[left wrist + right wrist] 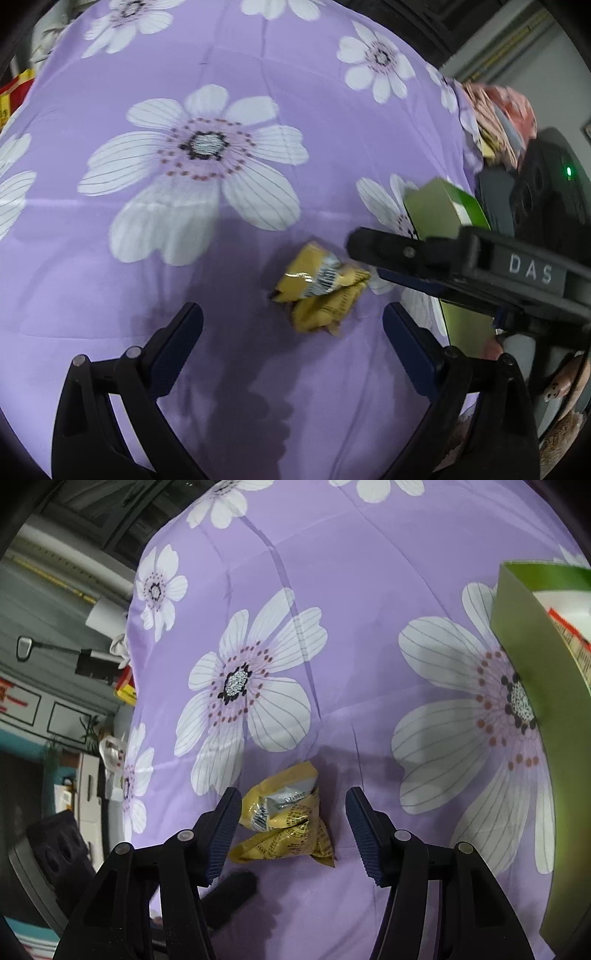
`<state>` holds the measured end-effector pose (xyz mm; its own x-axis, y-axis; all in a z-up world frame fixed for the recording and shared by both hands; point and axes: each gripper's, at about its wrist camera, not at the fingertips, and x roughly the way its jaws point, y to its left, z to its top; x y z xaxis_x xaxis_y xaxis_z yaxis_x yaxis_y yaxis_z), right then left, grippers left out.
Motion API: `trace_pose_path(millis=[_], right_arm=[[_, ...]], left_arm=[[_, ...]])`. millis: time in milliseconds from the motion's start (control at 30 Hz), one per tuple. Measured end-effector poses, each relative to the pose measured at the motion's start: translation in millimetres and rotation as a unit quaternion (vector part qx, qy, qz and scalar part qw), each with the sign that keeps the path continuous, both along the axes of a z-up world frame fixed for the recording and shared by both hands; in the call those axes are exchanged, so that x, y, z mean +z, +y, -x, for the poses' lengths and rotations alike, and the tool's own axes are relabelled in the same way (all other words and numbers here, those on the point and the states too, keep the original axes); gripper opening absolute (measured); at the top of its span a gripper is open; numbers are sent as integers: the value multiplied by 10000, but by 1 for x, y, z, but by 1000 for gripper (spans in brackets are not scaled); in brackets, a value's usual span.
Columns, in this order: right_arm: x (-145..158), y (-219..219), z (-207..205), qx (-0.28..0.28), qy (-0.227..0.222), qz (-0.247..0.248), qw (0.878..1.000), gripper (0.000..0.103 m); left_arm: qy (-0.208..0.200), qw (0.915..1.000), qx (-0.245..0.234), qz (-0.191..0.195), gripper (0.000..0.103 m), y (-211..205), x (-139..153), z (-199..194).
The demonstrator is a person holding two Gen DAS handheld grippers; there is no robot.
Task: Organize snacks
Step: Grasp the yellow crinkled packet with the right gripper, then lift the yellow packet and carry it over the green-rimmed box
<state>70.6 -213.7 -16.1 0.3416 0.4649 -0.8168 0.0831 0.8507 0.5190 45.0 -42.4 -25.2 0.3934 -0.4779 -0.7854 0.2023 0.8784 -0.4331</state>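
Yellow snack packets (286, 821) lie crumpled; green box (532, 686) cut off.

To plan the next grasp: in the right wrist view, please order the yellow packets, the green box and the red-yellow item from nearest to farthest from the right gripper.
1. Yellow packets: between the open fingers of the right gripper.
2. Green box: right side, on the cloth.
3. Red-yellow item: far left, beyond the cloth's edge.

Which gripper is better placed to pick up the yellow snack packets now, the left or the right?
Probably the right gripper: it is open and the yellow snack packets lie between its fingers. The left gripper, also open, sits farther back.
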Motion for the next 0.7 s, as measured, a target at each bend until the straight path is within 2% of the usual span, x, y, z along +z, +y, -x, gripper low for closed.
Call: trace_pose_path(millis=[333,433,500,533,567,633,700], right_arm=[[-15,3,-6,112,205,-160,9996,59],[-20,7,-8,210,249,-270,9991,59],[-23,9,-9,312,288,-560,9975,59],[-25,11,-10,341,319,-611,9970,59],[-26,12,-10,348,324,-587,9971,59],[-29,14,-11,326,355,-447,9978,54],[-30,14,-12,294,341,-461,9979,52]], left_arm=[[104,9997,-199,15,94,-20,-15,-12],[154,9996,-210,141,84,-21,-18,-15],[247,9993,-196,213,78,-21,-21,-16],[263,9991,-185,267,71,-21,-22,-16],[280,9990,-188,310,65,-20,-22,-17],[337,9984,-201,407,59,-20,-24,-17],[333,9983,-156,443,57,-19,-24,-17]])
